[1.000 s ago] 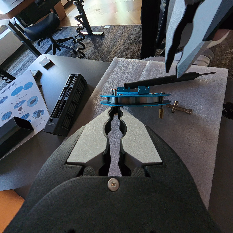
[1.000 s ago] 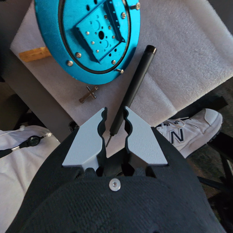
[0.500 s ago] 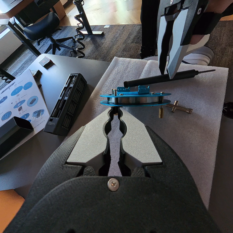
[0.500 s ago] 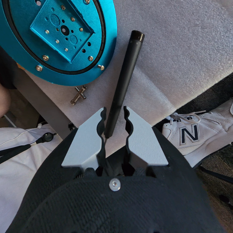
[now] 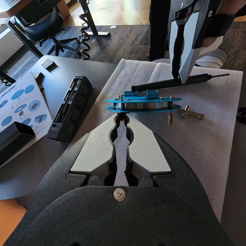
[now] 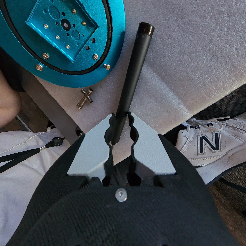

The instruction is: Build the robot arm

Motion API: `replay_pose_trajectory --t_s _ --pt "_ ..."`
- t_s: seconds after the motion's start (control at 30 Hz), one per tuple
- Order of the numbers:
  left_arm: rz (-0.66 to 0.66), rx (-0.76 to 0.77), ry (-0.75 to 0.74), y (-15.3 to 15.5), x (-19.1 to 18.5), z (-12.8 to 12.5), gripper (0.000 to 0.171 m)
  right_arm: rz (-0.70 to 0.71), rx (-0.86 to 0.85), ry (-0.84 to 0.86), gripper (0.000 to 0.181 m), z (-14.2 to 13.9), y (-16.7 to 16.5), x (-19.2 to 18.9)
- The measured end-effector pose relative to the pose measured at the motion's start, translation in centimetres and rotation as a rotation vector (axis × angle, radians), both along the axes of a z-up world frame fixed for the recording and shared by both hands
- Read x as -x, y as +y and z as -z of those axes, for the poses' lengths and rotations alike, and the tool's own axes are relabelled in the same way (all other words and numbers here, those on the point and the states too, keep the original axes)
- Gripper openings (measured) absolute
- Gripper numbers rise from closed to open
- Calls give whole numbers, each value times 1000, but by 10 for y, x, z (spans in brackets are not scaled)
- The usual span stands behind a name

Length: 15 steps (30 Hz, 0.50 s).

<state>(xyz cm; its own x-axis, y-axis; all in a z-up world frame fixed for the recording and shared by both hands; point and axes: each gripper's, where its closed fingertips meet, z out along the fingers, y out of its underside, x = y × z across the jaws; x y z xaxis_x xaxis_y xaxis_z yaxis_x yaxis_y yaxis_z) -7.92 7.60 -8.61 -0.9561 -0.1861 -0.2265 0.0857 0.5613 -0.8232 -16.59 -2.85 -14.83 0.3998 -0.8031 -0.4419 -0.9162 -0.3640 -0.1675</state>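
A: Left gripper [image 5: 121,117], jaws nearly pressed together, pinches a brass standoff under the round blue metal two-plate assembly [image 5: 143,105], holding it above the white foam mat [image 5: 199,146].

B: Right gripper [image 6: 120,114], jaws spread, straddles the slim black screwdriver [image 6: 134,74] lying near the mat's far edge; not gripped yet.

A: One screw stands proud. The small cross-shaped metal wrench [image 5: 189,114] lies near the mat's right edge.

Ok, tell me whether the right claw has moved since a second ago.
Yes. The right claw has come down toward the black screwdriver lying on the foam mat, its fingers now straddling the handle.
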Motion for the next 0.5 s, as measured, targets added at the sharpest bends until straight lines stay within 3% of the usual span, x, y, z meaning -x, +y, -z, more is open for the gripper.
replay_pose_trajectory --t_s 0.5 --pt "-2 -1 1 0 -1 1 4 9 -38 160 17 4 2 4"
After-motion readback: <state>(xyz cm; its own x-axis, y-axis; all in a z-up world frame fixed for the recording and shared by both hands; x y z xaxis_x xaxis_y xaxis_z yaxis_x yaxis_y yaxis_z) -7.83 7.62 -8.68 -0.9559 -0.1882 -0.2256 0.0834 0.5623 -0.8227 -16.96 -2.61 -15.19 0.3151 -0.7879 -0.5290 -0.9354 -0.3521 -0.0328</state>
